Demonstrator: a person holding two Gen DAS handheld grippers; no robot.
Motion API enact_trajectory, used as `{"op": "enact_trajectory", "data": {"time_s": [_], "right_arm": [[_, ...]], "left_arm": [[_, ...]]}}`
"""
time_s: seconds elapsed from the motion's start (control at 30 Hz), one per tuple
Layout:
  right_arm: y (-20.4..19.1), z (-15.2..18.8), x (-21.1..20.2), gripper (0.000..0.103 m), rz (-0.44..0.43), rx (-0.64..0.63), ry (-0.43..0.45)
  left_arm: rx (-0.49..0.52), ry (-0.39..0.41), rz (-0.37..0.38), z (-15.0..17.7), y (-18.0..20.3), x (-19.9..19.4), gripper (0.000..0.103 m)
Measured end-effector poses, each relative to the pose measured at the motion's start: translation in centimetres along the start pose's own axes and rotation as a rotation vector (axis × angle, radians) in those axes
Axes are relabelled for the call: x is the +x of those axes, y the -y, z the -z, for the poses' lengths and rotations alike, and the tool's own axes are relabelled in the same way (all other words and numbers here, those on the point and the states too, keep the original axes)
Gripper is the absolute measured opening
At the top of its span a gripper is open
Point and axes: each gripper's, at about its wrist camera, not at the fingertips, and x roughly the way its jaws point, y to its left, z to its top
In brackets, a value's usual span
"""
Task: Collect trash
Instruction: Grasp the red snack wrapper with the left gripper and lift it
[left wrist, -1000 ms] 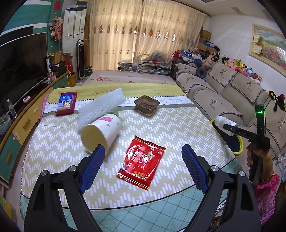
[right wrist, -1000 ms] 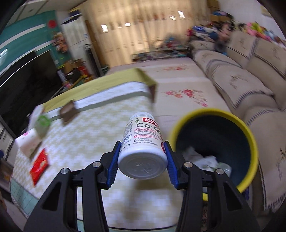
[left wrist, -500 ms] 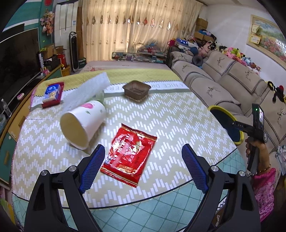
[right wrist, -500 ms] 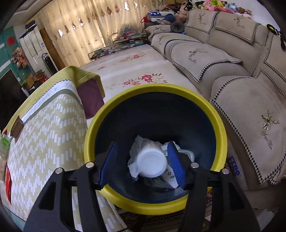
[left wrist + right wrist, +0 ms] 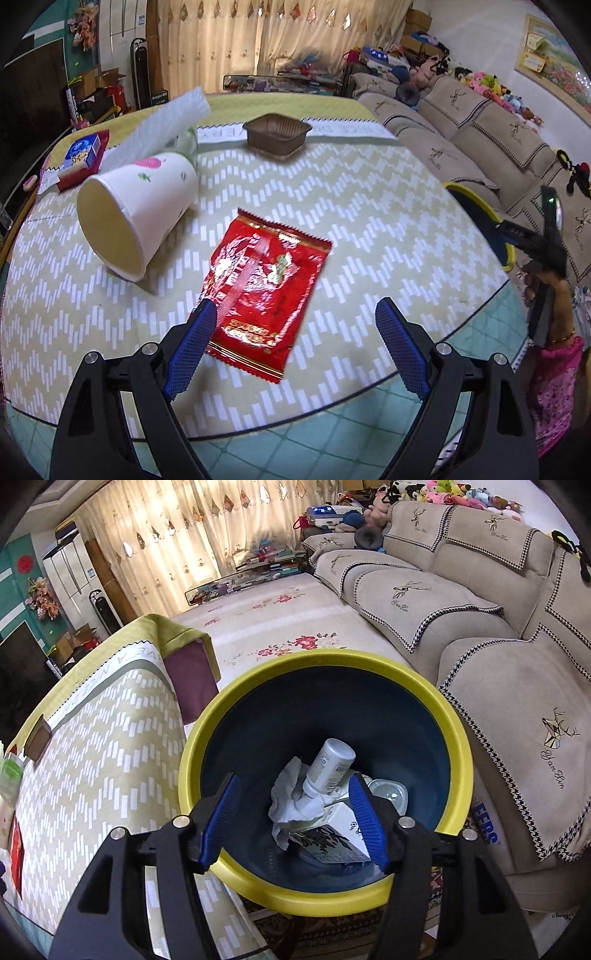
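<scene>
My left gripper (image 5: 295, 332) is open and empty, just above the near end of a red foil wrapper (image 5: 264, 291) lying flat on the table. A white paper cup (image 5: 136, 210) lies on its side to the wrapper's left. My right gripper (image 5: 293, 808) is open and empty over the yellow-rimmed bin (image 5: 207, 738). A white supplement bottle (image 5: 328, 768) lies in the bin on crumpled tissue and a carton. The right gripper also shows in the left wrist view (image 5: 532, 240), beside the bin (image 5: 476, 199).
A brown plastic tray (image 5: 279, 133), a white foam sheet (image 5: 162, 122) and a blue and red box (image 5: 83, 153) sit at the table's far side. A beige sofa (image 5: 480, 627) stands right of the bin. The table edge (image 5: 173, 738) touches the bin's left side.
My right gripper opened over the bin and the white bottle dropped in. My left gripper moved forward and down toward the red wrapper.
</scene>
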Motion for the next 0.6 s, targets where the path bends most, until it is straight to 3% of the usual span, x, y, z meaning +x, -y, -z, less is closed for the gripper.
{"op": "enact_trajectory", "data": {"time_s": [0.6], "right_arm": [[-1.0, 0.1, 0.4, 0.060, -0.024, -0.019, -0.010]], "left_arm": [[0.094, -0.019, -0.108, -0.6, -0.8, 3.3, 0.085]]}}
